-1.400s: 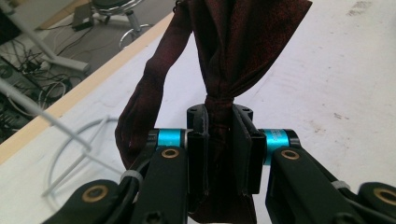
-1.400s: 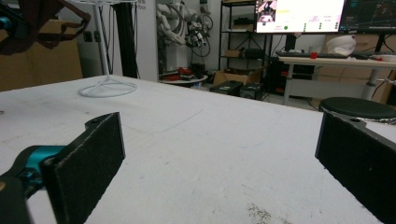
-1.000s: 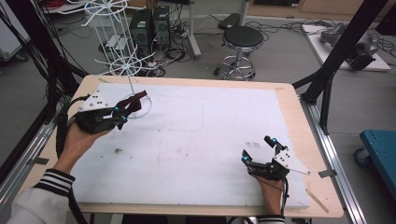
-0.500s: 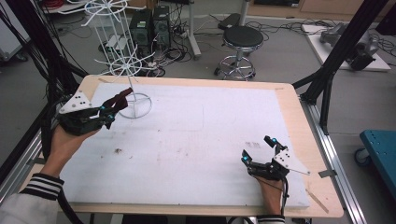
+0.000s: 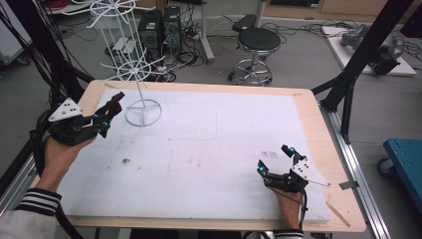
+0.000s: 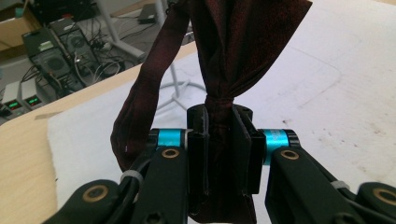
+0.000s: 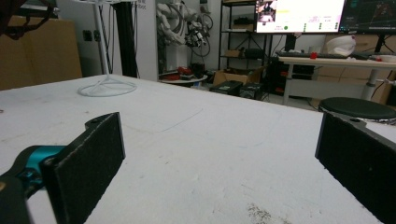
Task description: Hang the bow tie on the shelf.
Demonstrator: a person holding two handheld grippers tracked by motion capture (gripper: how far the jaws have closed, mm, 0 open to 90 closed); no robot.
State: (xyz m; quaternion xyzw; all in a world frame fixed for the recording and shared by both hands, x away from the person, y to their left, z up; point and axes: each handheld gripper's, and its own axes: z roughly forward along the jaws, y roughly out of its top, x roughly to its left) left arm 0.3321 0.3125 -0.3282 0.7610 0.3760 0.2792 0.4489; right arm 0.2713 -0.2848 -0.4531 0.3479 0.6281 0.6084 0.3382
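You're working in a lab, a robotics data-collection bay by the look of it. Black frame struts rise at 1 and 10 o'clock around your wooden table, topped with a white foam sheet. Beyond the far edge at 12 o'clock: desktop computer towers on a grey floor, loose cables trailing everywhere, a round black stool. In the right gripper view, wall monitors glow at 1 o'clock above cluttered shelving, with cardboard boxes stacked below.
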